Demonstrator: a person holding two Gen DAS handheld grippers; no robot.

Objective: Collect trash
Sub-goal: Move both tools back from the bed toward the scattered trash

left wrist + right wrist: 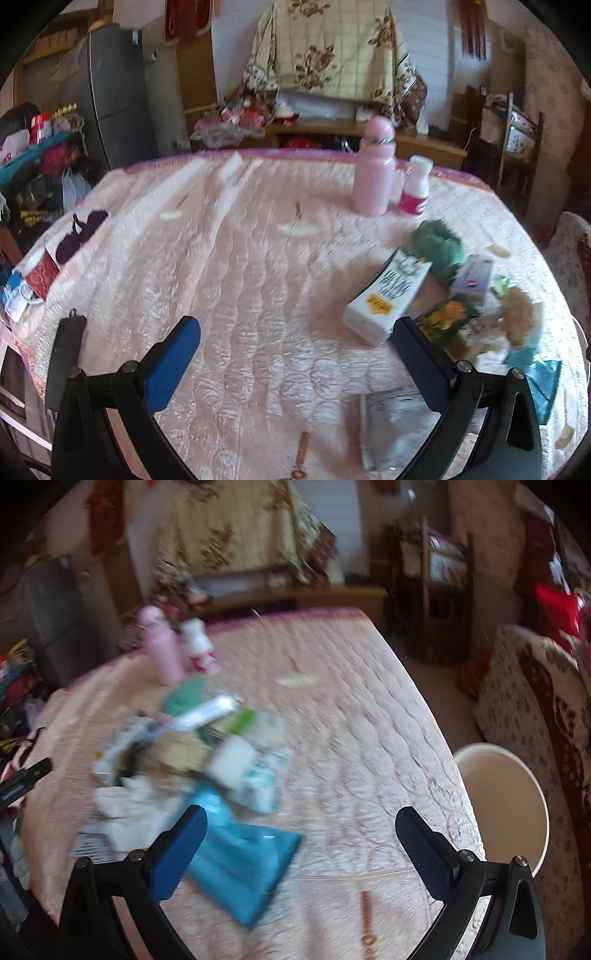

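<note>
We hold both pairs of tongs above a round tabletop (229, 266) covered in a pink quilted cloth, and neither grips anything. The left tongs (295, 354) stand spread wide over bare cloth, the trash off to their right. That litter lies in a loose heap: a white rectangular carton with black and yellow print (384, 295) lying on its side, a crumpled green wad (439, 247) just behind it, a small white and blue box (474, 275), a green and orange wrapper (448, 315) and a crumpled tan paper ball (519, 314), all touching or overlapping. A silvery flat packet (397, 424) lies nearer, between the left fingers. Behind the heap stand a tall pink plastic bottle (373, 170) and, just beside it, a small white bottle with a pink label (415, 186), both upright. The right tongs (301, 838) are likewise wide apart, hanging over a flat bright blue plastic pouch (243, 867) at the near edge of the blurred heap. A cream round bucket (506, 797) sits open beyond the tabletop's right edge, beside a floral-covered seat (535, 709).
</note>
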